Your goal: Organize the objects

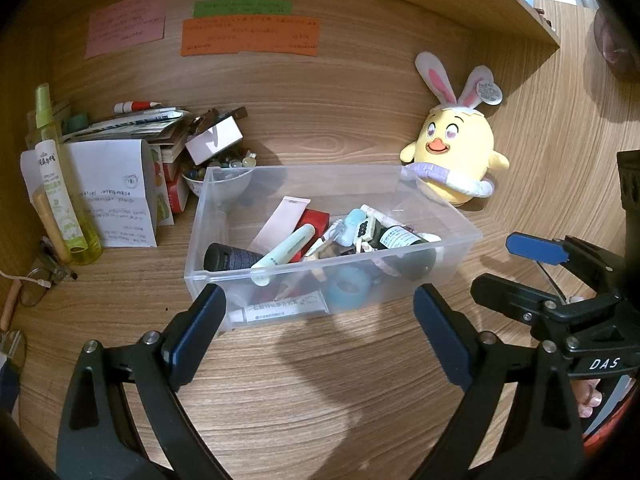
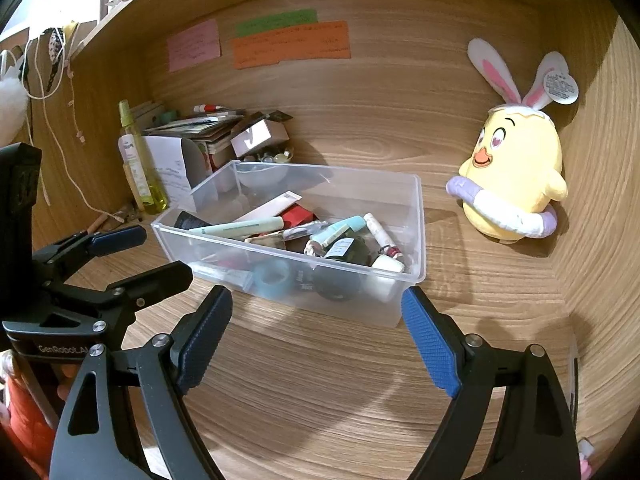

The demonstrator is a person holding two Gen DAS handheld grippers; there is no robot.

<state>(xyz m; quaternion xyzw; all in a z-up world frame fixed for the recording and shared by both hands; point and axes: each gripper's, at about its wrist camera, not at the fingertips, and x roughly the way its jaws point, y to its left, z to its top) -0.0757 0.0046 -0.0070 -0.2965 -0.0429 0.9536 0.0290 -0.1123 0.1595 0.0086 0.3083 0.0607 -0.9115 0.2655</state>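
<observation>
A clear plastic bin [image 1: 304,174] [image 2: 418,236] stands on the wooden desk, filled with several small items: tubes, a mint pen [image 1: 280,254], a blue tape roll [image 1: 347,289] [image 2: 274,276], a dark bottle [image 1: 396,237] [image 2: 346,250]. My left gripper [image 1: 316,330] is open and empty, just in front of the bin's near wall. My right gripper [image 2: 318,338] is open and empty, in front of the bin's near right corner. Each gripper shows in the other's view: the right [image 1: 516,266] and the left [image 2: 140,252].
A yellow chick plush with rabbit ears [image 1: 456,160] [image 2: 514,184] sits to the bin's right by the side wall. A green spray bottle [image 1: 60,184] [image 2: 138,160], papers, boxes and a bowl of beads [image 1: 208,172] crowd the back left. Glasses [image 1: 36,288] lie far left.
</observation>
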